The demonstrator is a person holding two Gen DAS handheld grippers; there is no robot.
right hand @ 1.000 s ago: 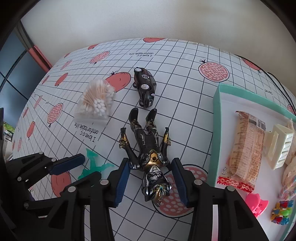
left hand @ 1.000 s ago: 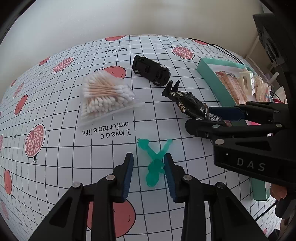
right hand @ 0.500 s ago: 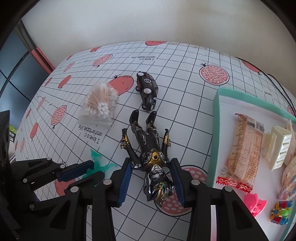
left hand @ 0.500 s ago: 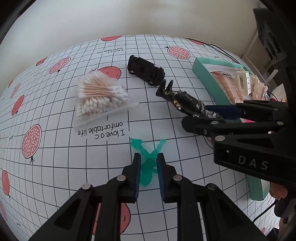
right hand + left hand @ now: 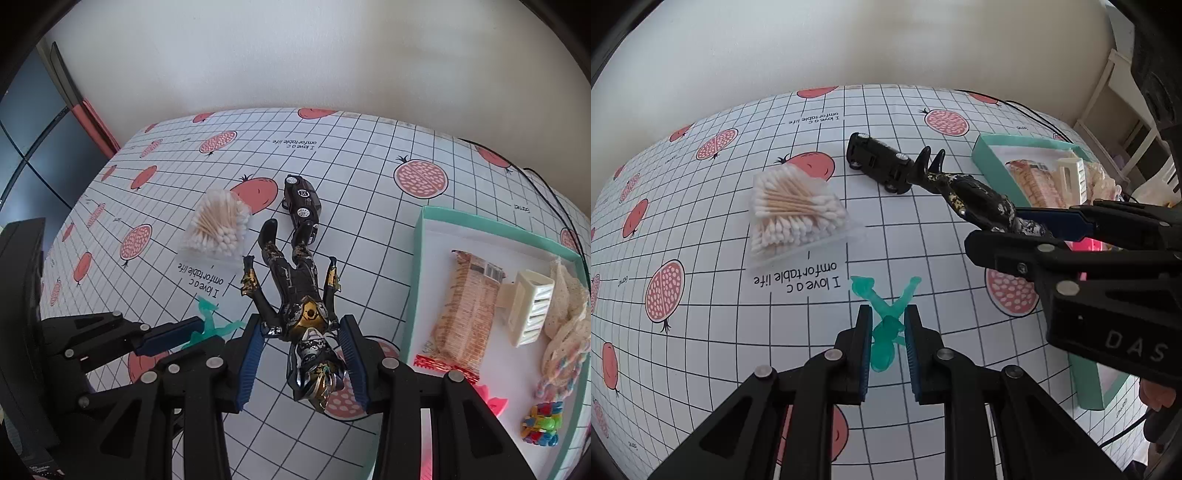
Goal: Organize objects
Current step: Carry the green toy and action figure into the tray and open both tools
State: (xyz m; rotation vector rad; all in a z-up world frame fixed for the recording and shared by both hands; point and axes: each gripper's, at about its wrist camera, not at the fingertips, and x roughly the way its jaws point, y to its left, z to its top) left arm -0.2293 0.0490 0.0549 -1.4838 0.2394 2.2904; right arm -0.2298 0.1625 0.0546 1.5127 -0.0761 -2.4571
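Note:
A translucent green toy figure (image 5: 882, 347) sits between the blue pads of my left gripper (image 5: 888, 325), which is shut on it just above the pomegranate-print tablecloth (image 5: 701, 332). A black and gold action figure (image 5: 295, 280) hangs head-first in my right gripper (image 5: 301, 339), which is shut on its shoulders; its feet point away and overlap the toy car. From the left wrist view the right gripper (image 5: 997, 229) holds that figure (image 5: 975, 199) tilted, feet raised. The left gripper (image 5: 203, 332) and green figure (image 5: 210, 325) show at the lower left of the right wrist view.
A black toy car (image 5: 303, 201) and a bag of cotton swabs (image 5: 219, 225) lie mid-table. At the right is a teal tray (image 5: 413, 280) with a snack packet (image 5: 465, 306), a white clip (image 5: 532, 302), a pink item (image 5: 487, 402) and a colourful toy (image 5: 541, 424). A cable runs along the far right.
My left gripper closed on the green figure. Both grippers rose from the table, and the action figure came up with the right one, its feet now over the car.

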